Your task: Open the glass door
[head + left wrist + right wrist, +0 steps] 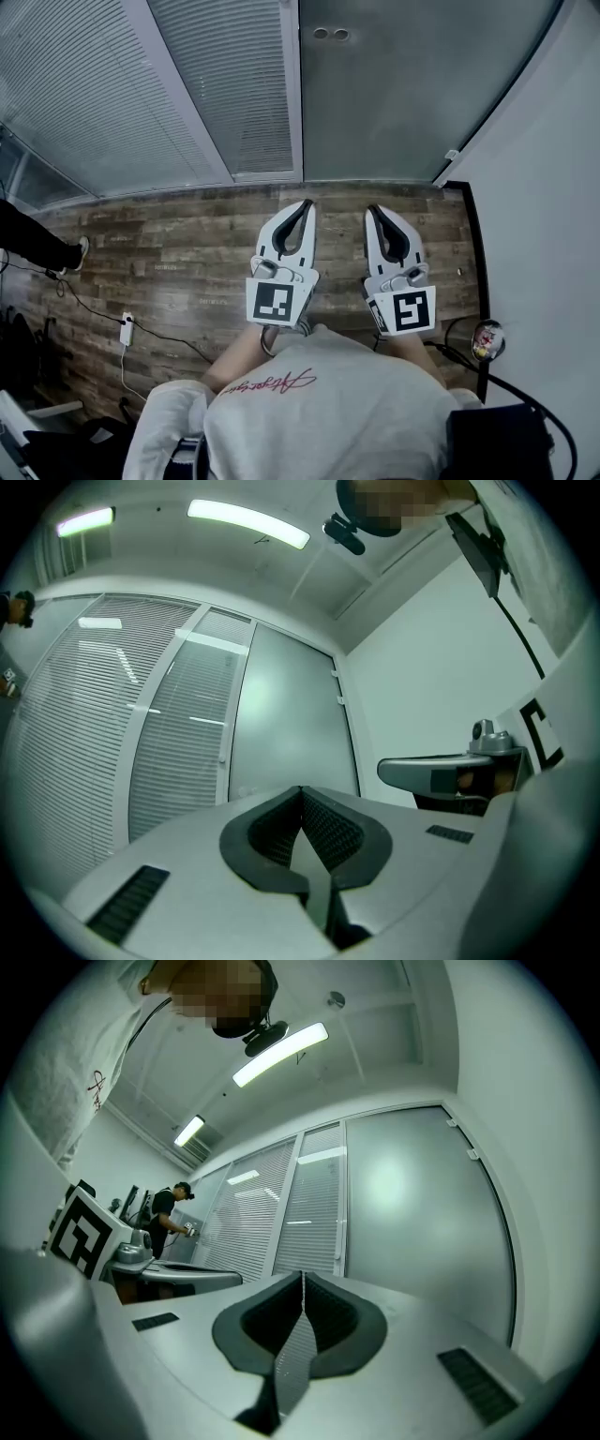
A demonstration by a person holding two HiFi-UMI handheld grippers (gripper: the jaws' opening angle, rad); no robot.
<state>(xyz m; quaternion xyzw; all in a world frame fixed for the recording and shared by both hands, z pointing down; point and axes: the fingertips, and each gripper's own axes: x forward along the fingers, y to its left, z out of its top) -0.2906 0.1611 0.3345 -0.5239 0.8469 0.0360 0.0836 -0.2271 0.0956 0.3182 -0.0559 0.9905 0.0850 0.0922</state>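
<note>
With the left gripper (305,204) and right gripper (374,210) both closed and empty, the door (403,94) looked heavy, rigid and slick, best worked by the fitting (330,34) near its left edge.

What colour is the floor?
The floor is brown, with a wood-plank pattern. The head view shows it best.
</note>
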